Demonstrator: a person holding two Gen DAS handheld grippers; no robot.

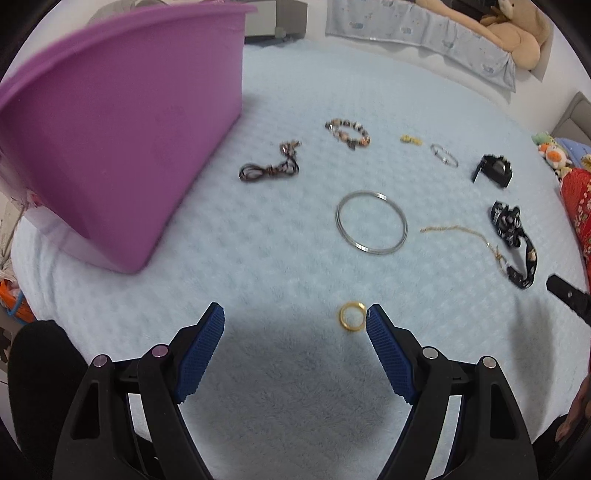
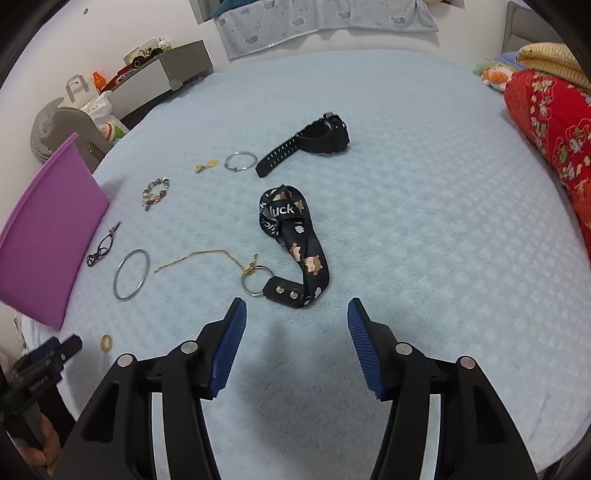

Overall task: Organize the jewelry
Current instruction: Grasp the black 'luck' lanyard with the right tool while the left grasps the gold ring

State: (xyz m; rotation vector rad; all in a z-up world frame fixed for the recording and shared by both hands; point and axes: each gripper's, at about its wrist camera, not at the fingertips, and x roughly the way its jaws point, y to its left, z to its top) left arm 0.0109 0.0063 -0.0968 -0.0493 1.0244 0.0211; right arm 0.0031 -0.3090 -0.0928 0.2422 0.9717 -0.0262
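Both the left gripper (image 1: 295, 317) and right gripper (image 2: 297, 314) are released and empty; all jewelry, including the gold ring (image 1: 352, 316), lies outside the bin (image 1: 122, 129).

place: home bedroom | cues: bed with pale blue blanket (image 2: 424, 184), teddy bear (image 1: 517, 33), red floral quilt (image 2: 546, 122), nightstand (image 2: 166, 74)

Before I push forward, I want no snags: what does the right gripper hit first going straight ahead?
Probably the black printed lanyard strap, lying just beyond the open right gripper on the pale blue blanket; depth is uncertain.
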